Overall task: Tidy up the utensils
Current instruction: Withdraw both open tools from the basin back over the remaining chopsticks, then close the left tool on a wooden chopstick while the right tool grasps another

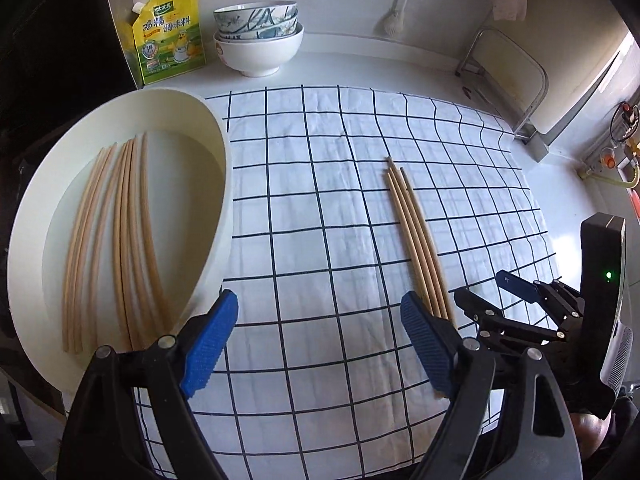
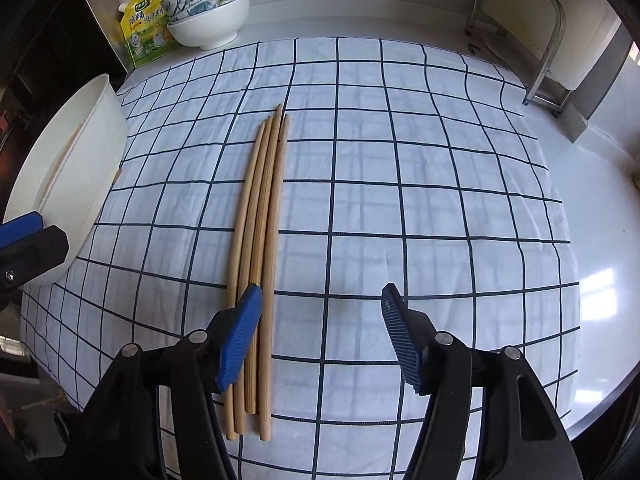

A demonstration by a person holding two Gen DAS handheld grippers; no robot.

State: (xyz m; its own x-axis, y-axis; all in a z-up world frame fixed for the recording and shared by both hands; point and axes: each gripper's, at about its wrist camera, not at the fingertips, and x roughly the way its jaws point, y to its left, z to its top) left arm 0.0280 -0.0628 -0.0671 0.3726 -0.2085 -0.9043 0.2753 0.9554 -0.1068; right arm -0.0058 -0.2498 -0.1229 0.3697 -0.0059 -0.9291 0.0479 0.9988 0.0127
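4 chopsticks [image 2: 256,248] lie under the spread right gripper's [image 2: 322,336] left finger.

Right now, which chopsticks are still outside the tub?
The bundle of chopsticks lying on the checked cloth, under the open right gripper. The other chopsticks lie inside the white tub.

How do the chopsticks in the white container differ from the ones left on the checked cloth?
The chopsticks in the white container lie spread apart inside the white container; the chopsticks on the cloth lie bunched side by side on the checked cloth. The container group is visibly larger; the cloth group numbers about four. Both are plain light wood.
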